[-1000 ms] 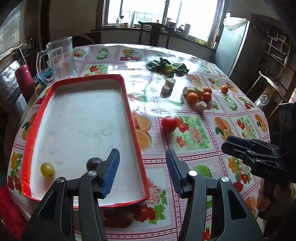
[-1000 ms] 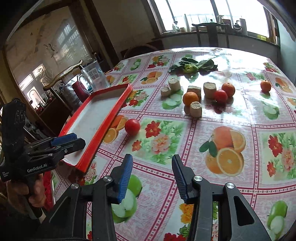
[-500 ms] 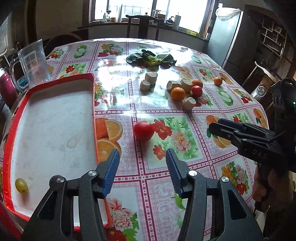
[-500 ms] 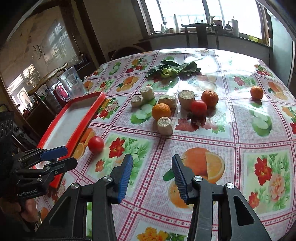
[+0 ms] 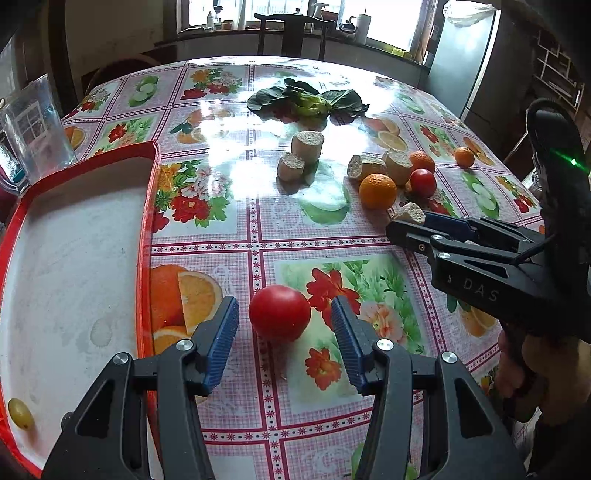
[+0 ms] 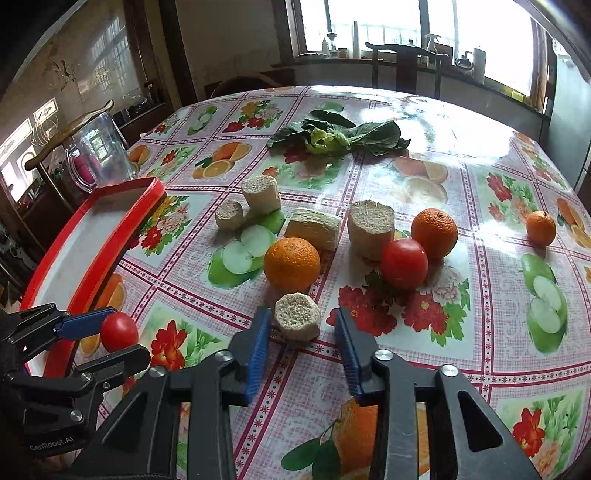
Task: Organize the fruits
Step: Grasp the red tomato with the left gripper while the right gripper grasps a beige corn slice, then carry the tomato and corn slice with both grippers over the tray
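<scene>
My left gripper is open, its fingers on either side of a red tomato on the tablecloth, not touching it; the tomato also shows in the right wrist view. The red-rimmed white tray lies left of it with a yellow-green grape inside. My right gripper is open around a beige cut stalk piece. Beyond it are an orange, a second tomato, another orange and a small orange.
Several more beige stalk pieces and leafy greens lie further back. A clear plastic jug stands behind the tray. A chair and a fridge stand beyond the round table.
My left gripper moved right, off the tray, and forward until its fingers flank the tomato. My right gripper moved forward to the nearest stalk piece. Both stayed open.
</scene>
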Available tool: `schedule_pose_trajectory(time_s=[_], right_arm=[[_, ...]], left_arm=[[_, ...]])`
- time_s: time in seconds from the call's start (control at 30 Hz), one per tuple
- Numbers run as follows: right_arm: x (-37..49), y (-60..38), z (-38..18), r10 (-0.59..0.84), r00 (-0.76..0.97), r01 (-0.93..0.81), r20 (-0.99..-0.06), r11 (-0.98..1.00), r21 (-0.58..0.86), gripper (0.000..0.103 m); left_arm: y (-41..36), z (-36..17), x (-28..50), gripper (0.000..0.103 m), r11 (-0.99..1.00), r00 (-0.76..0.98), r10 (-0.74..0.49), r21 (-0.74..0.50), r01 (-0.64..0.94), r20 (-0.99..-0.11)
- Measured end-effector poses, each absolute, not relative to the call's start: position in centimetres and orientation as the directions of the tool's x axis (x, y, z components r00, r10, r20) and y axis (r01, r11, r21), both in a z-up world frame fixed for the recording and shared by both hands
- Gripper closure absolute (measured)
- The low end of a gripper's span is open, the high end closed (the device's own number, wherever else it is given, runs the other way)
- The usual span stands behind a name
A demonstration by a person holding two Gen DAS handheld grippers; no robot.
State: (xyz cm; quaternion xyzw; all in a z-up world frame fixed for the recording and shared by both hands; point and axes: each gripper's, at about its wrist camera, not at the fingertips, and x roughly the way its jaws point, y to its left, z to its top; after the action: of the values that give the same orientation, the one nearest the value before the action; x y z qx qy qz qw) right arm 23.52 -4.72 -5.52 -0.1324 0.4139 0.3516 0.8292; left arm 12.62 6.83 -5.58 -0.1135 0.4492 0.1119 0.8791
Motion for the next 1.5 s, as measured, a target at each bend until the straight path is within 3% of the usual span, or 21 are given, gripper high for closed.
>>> schedule_pose_trajectory(time_s=[0.1, 0.43, 1.5], right_arm=[[23.3, -5.3, -5.3, 0.494, 0.391, -0.689, -0.777, 0.717, 0.109, 0.079], [18.9, -7.9, -2.6, 0.582, 0.353, -0.700, -0.733, 0.684, 0.206, 0.079], [7.1, -0.2, 0.1, 0.683, 0.206, -0.830, -0.701, 0.502, 0.244, 0.079]], left_arm=[[6.9, -5.7, 12.7, 0.073, 0.949, 0.580, 0.104, -0.095, -0.302, -0.808], [7.4, -4.9, 9.9, 0.073, 0.939, 0.622, 0.053, -0.173, -0.297, -0.781], [12.2, -1.6, -1.4, 0.073, 0.877, 0.676, 0.191, -0.185, -0.443, -0.712]])
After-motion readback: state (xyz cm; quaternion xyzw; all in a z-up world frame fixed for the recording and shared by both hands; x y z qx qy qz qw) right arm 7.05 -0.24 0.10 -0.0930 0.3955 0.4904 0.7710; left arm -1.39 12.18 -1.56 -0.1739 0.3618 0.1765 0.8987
